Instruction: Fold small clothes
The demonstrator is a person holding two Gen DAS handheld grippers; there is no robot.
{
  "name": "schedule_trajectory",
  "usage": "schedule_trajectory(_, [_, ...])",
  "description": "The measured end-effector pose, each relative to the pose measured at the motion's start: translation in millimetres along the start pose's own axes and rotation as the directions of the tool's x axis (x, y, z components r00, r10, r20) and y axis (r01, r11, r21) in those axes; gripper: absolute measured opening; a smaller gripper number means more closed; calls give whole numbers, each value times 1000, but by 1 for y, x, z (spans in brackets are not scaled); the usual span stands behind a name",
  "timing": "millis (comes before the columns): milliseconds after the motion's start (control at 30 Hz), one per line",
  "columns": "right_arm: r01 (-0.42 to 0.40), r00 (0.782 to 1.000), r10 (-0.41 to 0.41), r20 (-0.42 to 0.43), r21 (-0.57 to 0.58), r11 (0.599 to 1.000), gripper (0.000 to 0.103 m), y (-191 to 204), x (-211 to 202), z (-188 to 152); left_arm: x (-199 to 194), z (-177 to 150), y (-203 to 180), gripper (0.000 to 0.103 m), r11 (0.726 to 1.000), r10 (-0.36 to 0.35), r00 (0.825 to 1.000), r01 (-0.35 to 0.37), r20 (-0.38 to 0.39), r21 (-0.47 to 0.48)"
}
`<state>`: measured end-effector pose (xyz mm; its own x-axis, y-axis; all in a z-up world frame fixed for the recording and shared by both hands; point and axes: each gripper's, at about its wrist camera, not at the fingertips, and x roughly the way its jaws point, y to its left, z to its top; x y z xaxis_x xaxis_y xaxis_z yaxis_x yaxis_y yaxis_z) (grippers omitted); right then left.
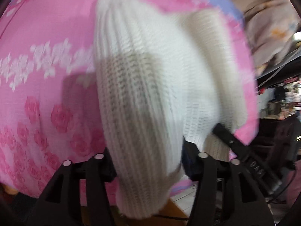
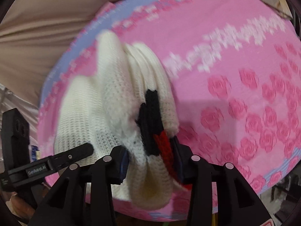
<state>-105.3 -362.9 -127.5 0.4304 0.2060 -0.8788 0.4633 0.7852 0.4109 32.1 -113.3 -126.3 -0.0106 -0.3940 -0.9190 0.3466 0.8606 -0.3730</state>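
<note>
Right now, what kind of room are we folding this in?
Probably a bedroom at home: the white knit garment hangs over a pink rose-print bedspread, with beige bedding bunched beyond it. Blurred clutter at the side looks like household shelving, though I can't be sure.

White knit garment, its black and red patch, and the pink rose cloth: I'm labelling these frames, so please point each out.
White knit garment [image 1: 150, 86], left wrist view, ribbed middle.
Black and red patch [image 2: 152, 120], right wrist view, black part.
Pink rose cloth [image 2: 244, 113], right wrist view, bare rose-printed area.
</note>
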Motion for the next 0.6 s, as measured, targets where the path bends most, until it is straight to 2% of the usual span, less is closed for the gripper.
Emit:
schedule_trajectory(33, [23, 1000, -23, -11, 9, 1000, 42, -7, 4, -5, 1, -3, 0, 70, 1000, 19, 1000, -19, 11, 3])
schedule_trajectory(67, [28, 1000, -28, -9, 23, 999, 46, -9, 5, -8, -1, -7, -1, 74, 998, 60, 998, -61, 36, 13])
schedule_trajectory(100, [23, 1000, -24, 6, 34, 999, 54, -10, 3, -10, -4, -9, -3, 82, 995, 98, 994, -100, 58, 23])
schedule_trajectory(133, [30, 999, -31, 27, 36, 999, 59, -10, -1, -11, -4, -7, -5, 87, 992, 122, 990, -124, 72, 32])
schedule_trajectory(200, [27, 998, -28, 57, 15, 1000, 65, -7, -4, -9, -6, -7, -7, 89, 988, 147, 986, -151, 84, 41])
schedule_trajectory(267, [4, 999, -4, 40, 10, 1000, 67, -7, 0, -4, -3, -2, -8, 91, 990, 138, 987, -140, 78, 23])
schedule_trajectory(367, [-43, 999, 43, -7, 45, 998, 70, -6, 18, 2, 3, 6, -2, 93, 996, 79, 992, -76, 94, -38])
schedule_trajectory(433, [-75, 997, 76, -15, 75, 994, 71, -10, 23, 6, 9, 16, 3, 91, 996, 16, 995, -8, 97, -84])
schedule_trajectory(467, [-101, 994, 103, -23, 87, 991, 69, -12, 24, 7, 9, 20, 7, 79, 994, -18, 996, 27, 88, -106])
schedule_trajectory(500, [-126, 991, 129, -32, 97, 987, 53, -13, 24, 9, 10, 23, 9, 72, 988, -86, 995, 93, 58, -124])
schedule_trajectory(533, [-165, 984, 171, -46, 102, 981, 38, -12, 24, 10, 7, 24, 8, 61, 987, -93, 995, 98, 44, -125])
schedule_trajectory(567, [-192, 979, 198, -56, 108, 976, 30, -11, 22, 12, 3, 27, 5, 51, 989, -93, 995, 97, 36, -109])
schedule_trajectory(600, [-202, 977, 208, -50, 101, 974, 26, -7, 17, 13, -7, 30, -1, 49, 992, -104, 994, 106, 33, -75])
